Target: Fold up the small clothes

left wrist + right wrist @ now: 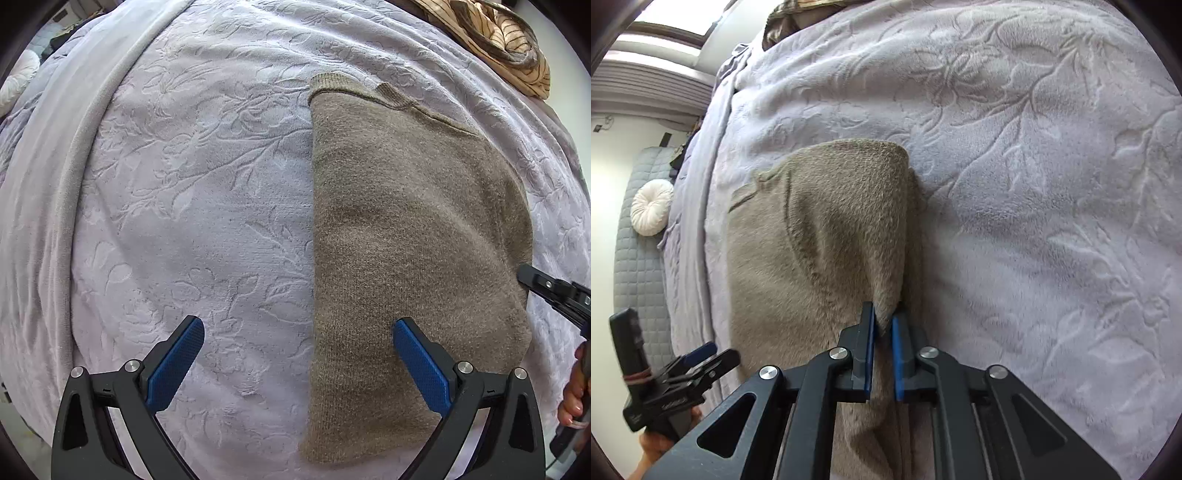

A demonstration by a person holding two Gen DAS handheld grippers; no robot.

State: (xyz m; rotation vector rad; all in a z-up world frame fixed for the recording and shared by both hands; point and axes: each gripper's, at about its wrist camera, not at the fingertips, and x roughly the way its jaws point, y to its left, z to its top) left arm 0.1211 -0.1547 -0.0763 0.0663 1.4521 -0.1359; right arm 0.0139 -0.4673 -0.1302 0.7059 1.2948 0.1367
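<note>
A brown knitted garment [406, 229] lies folded lengthwise on the lilac bed cover [192, 206]. My left gripper [298, 328] is open and empty, hovering over the garment's left edge near its lower end. My right gripper [884, 317] is shut on the garment's right edge [886, 291], pinching a raised fold of the knit [820, 229] a little above the cover [1052, 221]. The right gripper's tip [532, 278] shows at the garment's right edge in the left wrist view. The left gripper [701, 356] shows at the lower left of the right wrist view.
A striped tan cloth [506, 40] lies bunched at the far right of the bed. A grey quilted mat [639, 258] with a round white cushion [652, 212] lies beside the bed. A folded hem [85, 155] of the cover runs along the left.
</note>
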